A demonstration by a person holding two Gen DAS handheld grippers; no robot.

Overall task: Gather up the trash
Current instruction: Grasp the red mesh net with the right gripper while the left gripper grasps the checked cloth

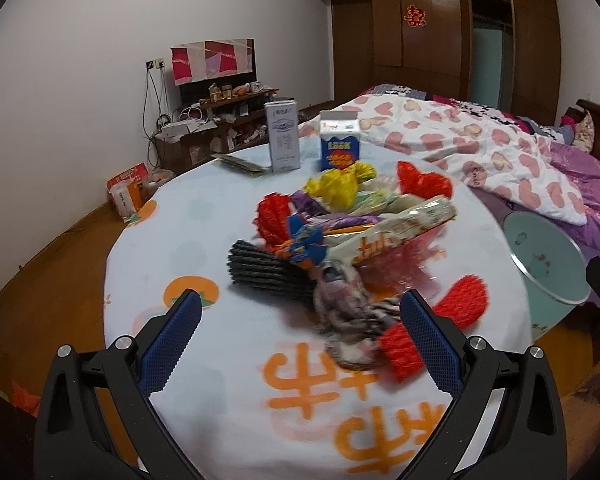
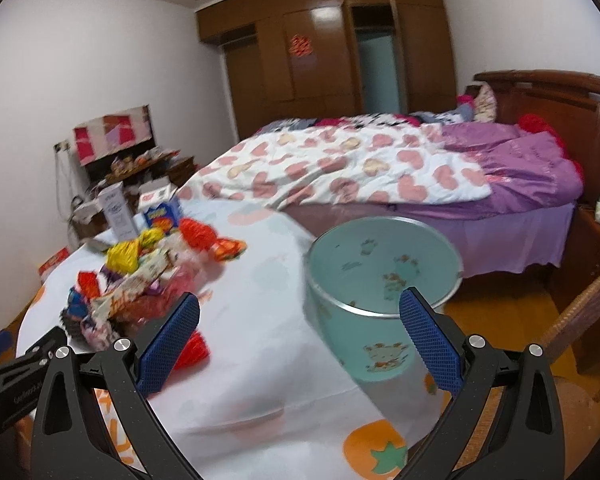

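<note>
A heap of snack wrappers and crumpled trash point(image 1: 352, 224) lies in the middle of a round table with a white, orange-printed cloth point(image 1: 228, 364). My left gripper point(image 1: 300, 336) is open just short of the heap, with a blurred grey-white wrapper point(image 1: 348, 320) and a red piece point(image 1: 396, 348) between its fingers. In the right wrist view the heap point(image 2: 140, 276) is at the left and a teal bin point(image 2: 380, 276) stands beside the table's right edge. My right gripper point(image 2: 300, 334) is open and empty above the cloth, its right finger in front of the bin.
A white carton point(image 1: 283, 136) and a blue box point(image 1: 339, 146) stand at the table's far side. A bed with a heart-print quilt point(image 2: 340, 168) lies behind the bin. A cluttered shelf point(image 1: 220, 120) stands by the wall. A wicker chair point(image 2: 584, 320) is at the right.
</note>
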